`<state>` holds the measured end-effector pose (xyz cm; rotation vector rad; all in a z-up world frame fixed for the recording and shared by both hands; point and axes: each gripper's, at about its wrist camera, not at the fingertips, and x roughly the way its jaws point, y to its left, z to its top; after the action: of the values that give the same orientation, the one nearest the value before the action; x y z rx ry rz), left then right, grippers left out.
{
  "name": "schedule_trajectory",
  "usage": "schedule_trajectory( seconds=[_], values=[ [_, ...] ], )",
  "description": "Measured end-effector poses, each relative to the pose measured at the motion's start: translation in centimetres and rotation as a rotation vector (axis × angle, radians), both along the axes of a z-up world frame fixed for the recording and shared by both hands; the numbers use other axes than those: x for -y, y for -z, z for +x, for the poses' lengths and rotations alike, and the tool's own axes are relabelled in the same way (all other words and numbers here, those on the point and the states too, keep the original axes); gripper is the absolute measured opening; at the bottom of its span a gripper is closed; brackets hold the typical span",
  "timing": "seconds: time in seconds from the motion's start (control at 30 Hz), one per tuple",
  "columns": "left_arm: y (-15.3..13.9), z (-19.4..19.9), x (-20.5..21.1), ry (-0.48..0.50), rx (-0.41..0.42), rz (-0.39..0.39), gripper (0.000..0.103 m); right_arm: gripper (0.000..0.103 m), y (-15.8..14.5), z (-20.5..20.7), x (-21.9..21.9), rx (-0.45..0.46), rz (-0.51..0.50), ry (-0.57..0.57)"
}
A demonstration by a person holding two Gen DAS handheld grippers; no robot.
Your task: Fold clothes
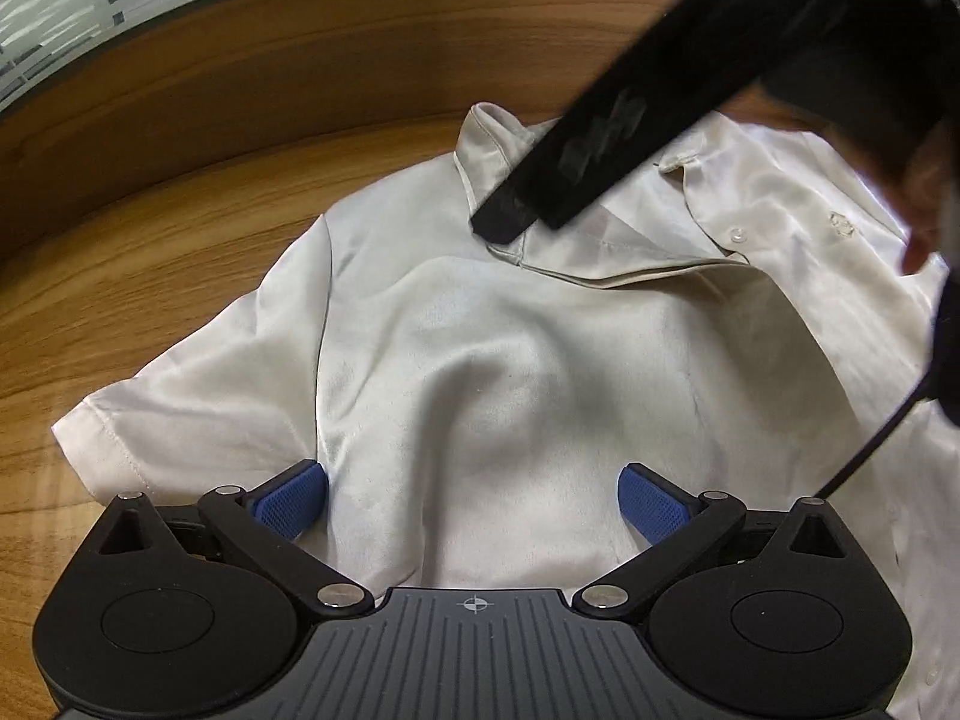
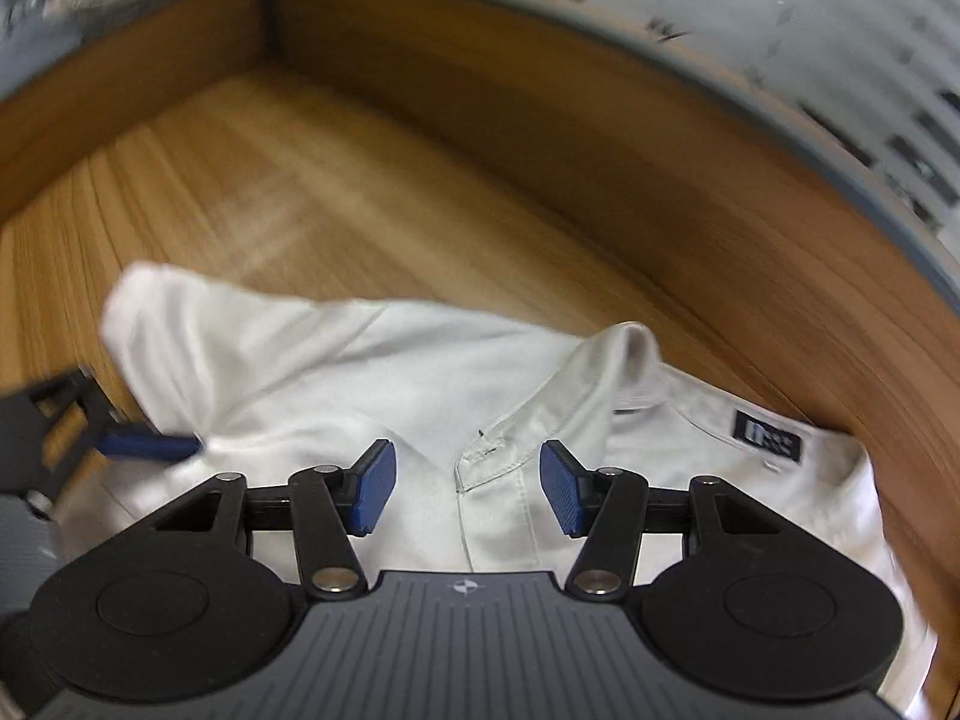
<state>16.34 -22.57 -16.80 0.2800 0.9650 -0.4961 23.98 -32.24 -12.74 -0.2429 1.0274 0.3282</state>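
Observation:
A white satin shirt (image 1: 540, 360) lies spread on the wooden table (image 1: 180, 210), with its collar (image 1: 492, 144) at the far side and a short sleeve (image 1: 198, 408) to the left. My left gripper (image 1: 474, 498) is open wide just above the shirt's body, and no cloth is between its blue pads. A black finger (image 1: 540, 192) of my right gripper reaches over the collar. In the right wrist view my right gripper (image 2: 468, 486) stands open above the collar's buttonhole tab (image 2: 486, 456), its pads not pressing the cloth. A blurred blue pad (image 2: 144, 447) of the left gripper shows at the left.
A raised wooden wall (image 1: 300, 60) runs along the table's far side and meets a side wall at a corner (image 2: 267, 30). A dark label (image 2: 768, 432) sits inside the collar. A person's hand (image 1: 924, 228) shows at the right edge. Bare tabletop (image 2: 300, 180) lies beyond the shirt.

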Motion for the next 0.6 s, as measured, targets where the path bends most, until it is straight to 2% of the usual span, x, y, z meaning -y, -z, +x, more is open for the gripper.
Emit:
schedule_trajectory(
  seconds=[0.17,0.23,0.3,0.33,0.43,0.47,0.6],
  values=[
    [-0.3,0.8,0.3,0.003,-0.049,0.03,0.103,0.053,1.7,0.9,-0.4,-0.037,-0.033,-0.003],
    [-0.4,1.0,0.4,0.002,-0.067,0.04,0.103,0.046,2.2,1.1,-0.1,-0.049,-0.033,0.021],
    [-0.5,1.1,0.5,0.003,-0.08,0.048,0.103,0.033,2.5,1.0,0.4,-0.058,-0.013,0.047],
    [-0.5,1.1,0.5,0.004,-0.083,0.05,0.103,0.033,2.5,1.1,0.7,-0.06,-0.001,0.06],
    [-0.5,1.1,0.4,0.006,-0.09,0.054,0.103,0.023,2.1,0.9,1.2,-0.028,-0.001,0.098],
    [-0.6,1.1,0.4,0.007,-0.092,0.055,0.103,0.001,1.7,0.7,1.4,-0.011,0.0,0.11],
    [-0.6,0.9,0.3,0.007,-0.098,0.058,0.103,0.0,-0.1,0.0,2.9,0.069,-0.006,0.19]
  ],
)
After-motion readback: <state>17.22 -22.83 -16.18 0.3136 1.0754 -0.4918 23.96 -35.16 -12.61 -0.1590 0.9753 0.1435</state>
